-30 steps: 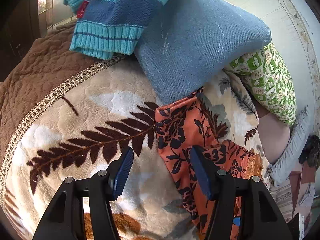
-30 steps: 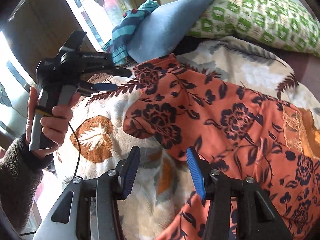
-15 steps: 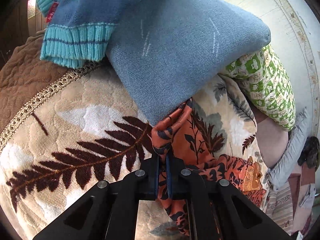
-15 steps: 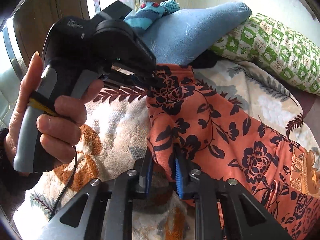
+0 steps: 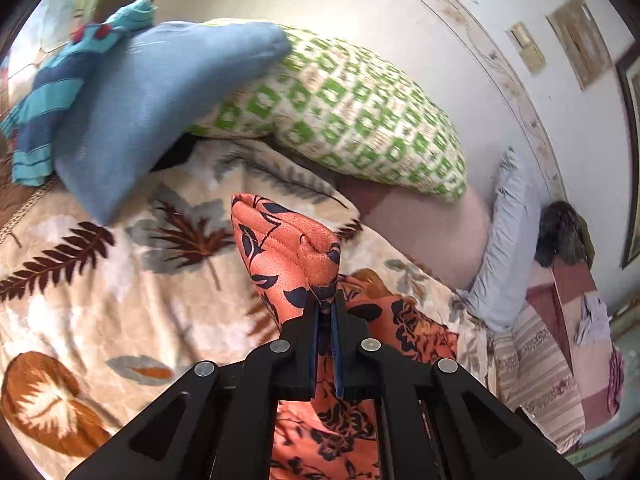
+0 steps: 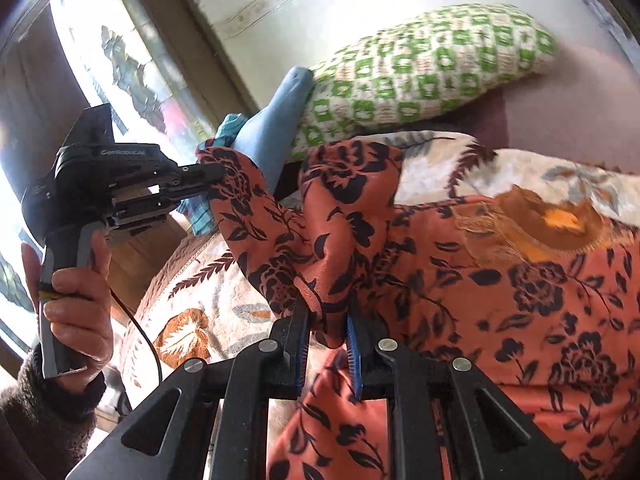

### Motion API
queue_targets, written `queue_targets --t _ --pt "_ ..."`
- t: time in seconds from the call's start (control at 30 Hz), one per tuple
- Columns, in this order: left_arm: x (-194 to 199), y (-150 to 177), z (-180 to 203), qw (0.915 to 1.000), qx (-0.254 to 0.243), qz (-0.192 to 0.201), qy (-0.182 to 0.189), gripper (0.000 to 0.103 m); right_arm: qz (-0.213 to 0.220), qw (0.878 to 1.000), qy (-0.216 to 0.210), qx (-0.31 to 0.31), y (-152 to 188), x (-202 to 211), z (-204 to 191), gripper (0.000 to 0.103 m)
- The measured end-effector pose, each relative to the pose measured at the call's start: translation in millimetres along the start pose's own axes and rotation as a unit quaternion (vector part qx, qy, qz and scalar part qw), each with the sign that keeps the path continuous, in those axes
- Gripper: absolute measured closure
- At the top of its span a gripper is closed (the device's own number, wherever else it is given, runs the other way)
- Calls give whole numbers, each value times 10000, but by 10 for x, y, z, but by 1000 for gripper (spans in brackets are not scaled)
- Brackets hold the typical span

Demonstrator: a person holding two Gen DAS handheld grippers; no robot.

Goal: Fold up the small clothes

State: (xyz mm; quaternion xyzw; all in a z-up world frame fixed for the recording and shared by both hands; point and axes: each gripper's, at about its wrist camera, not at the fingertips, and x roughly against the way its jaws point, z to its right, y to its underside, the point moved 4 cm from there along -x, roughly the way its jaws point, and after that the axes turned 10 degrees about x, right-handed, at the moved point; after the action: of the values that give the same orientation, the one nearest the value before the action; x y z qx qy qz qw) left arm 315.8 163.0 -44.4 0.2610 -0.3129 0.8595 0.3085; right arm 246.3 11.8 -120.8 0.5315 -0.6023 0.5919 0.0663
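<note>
Left gripper [image 5: 325, 308]: jaws pinched nearly together on a raised corner of the orange floral garment [image 5: 288, 256]; in the right wrist view this gripper [image 6: 218, 174] clamps the cloth's upper left edge, lifted off the bed.
Right gripper [image 6: 327, 320]: jaws narrowed on a bunched fold of the same garment [image 6: 500, 280], fabric filling the gap between the blue pads [image 6: 352, 344].
Garment position: front edge held up between both grippers, the rest spread on the leaf-print blanket [image 5: 100, 280].
Left hand [image 6: 76, 308]: wrapped around the gripper handle.
Writing: white lettering on the left gripper's body, blurred, reads roughly "CenRobot.AI".
Behind: blue knit pillow [image 5: 160, 100], striped teal sweater [image 5: 44, 100], green-patterned pillow [image 5: 340, 108].
</note>
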Motion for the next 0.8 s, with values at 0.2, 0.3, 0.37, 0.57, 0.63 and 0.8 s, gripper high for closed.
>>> queue_targets --t 0.2,0.3,0.37,0.57,0.63,0.8 --pt "-1163 1054 1031 9886 -898 -1209 3 99 -187 9879 222 -1523 729 530 1047 85" --pt "-1667 1541 1182 9757 -1119 -1870 -233 99 -493 9749 312 -2150 1158 684 1460 83" --pt "-1718 1687 1216 9715 -1071 -2109 -136 99 -465 9700 368 -2360 1324 884 1665 83" --pt "-1088 1361 888 9856 -521 -1580 297 68 267 9596 533 -2750 1269 1466 2204 63" --pt "-783 1273 589 9922 -337 -1198 111 50 489 9554 288 -2899 1115 1461 2277 53" --pt "-515 1282 -1 9918 334 -1234 -71 50 591 9388 -687 -3323 719 1086 2179 41"
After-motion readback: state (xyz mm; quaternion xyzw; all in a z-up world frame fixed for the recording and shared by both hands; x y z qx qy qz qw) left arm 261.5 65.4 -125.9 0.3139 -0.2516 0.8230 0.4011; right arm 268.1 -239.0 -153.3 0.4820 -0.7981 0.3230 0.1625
